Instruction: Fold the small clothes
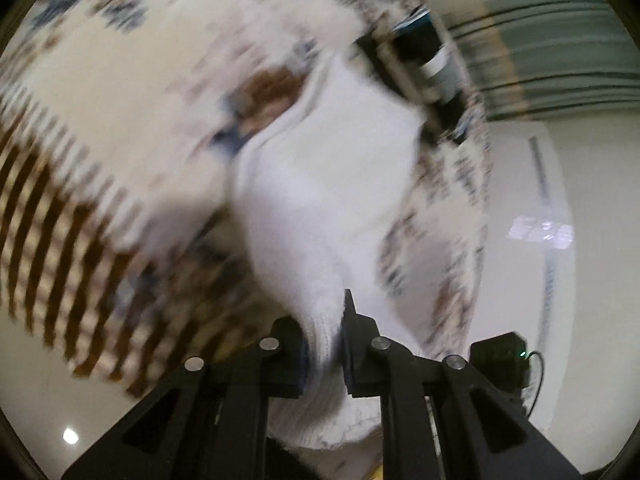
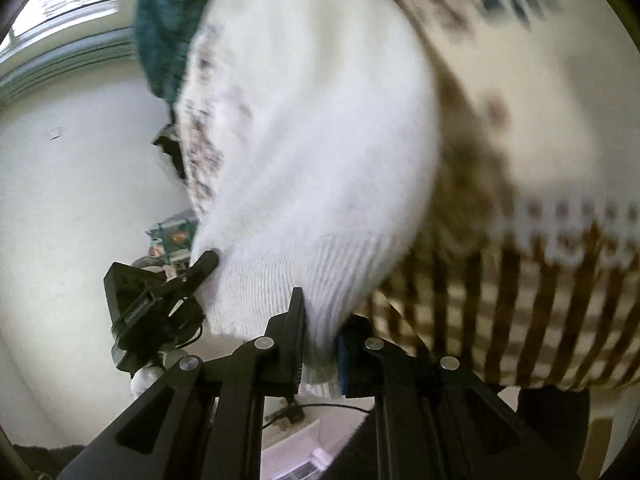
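Observation:
A small white knitted garment (image 1: 320, 184) with a ribbed hem hangs between both grippers, lifted above a patterned cloth. My left gripper (image 1: 326, 344) is shut on its ribbed edge. My right gripper (image 2: 320, 344) is shut on another part of the ribbed hem of the same garment (image 2: 312, 152). The left gripper also shows in the right wrist view (image 2: 160, 300), touching the garment's left edge. The right gripper shows in the left wrist view (image 1: 424, 68) at the garment's far corner. Both views are blurred.
A cloth with brown stripes and blue-brown print (image 1: 100, 128) covers the surface below; it also shows in the right wrist view (image 2: 540, 240). A dark teal item (image 2: 168, 28) lies at the far end. A white floor (image 2: 72, 208) lies beside it.

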The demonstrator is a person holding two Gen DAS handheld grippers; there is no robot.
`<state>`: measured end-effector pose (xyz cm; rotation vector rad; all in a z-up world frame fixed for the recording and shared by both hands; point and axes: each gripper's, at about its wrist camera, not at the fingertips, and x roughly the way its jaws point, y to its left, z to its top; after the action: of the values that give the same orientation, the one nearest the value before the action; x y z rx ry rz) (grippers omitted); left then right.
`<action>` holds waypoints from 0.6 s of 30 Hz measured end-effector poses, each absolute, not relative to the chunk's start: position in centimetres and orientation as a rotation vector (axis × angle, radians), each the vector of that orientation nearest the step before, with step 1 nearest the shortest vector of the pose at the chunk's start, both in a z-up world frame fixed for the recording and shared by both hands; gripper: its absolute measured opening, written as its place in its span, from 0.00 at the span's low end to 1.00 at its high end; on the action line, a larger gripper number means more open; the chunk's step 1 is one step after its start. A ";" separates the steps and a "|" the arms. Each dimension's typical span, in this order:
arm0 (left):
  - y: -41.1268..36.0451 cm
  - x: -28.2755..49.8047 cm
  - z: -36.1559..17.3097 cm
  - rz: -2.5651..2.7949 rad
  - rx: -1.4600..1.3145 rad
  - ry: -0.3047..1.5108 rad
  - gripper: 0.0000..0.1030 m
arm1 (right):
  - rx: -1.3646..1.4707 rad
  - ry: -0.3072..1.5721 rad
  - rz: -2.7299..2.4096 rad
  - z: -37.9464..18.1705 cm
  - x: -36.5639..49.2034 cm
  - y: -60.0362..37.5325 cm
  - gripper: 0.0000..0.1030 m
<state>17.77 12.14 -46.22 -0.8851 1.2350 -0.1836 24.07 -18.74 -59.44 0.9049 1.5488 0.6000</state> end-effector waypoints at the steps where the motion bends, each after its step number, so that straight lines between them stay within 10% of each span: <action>1: 11.7 19.6 -45.9 -0.190 -0.898 1.212 0.10 | 0.906 1.526 0.601 -58.6 25.6 -18.7 0.13; 13: 12.0 43.1 -49.9 -0.272 -1.069 1.142 0.22 | 0.942 1.323 0.422 -56.5 52.2 -21.2 0.13; 16: 13.4 46.7 -50.6 -0.291 -1.121 1.103 0.30 | 0.979 1.317 0.365 -57.7 58.5 -23.3 0.22; 18: 14.4 47.9 -50.4 -0.300 -1.130 1.075 0.48 | 1.032 1.279 0.361 -58.1 62.0 -23.9 0.53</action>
<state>47.94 14.38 -50.38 -1.1299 1.0751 -0.3003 62.01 -23.87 -58.09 1.0317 1.2790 0.3613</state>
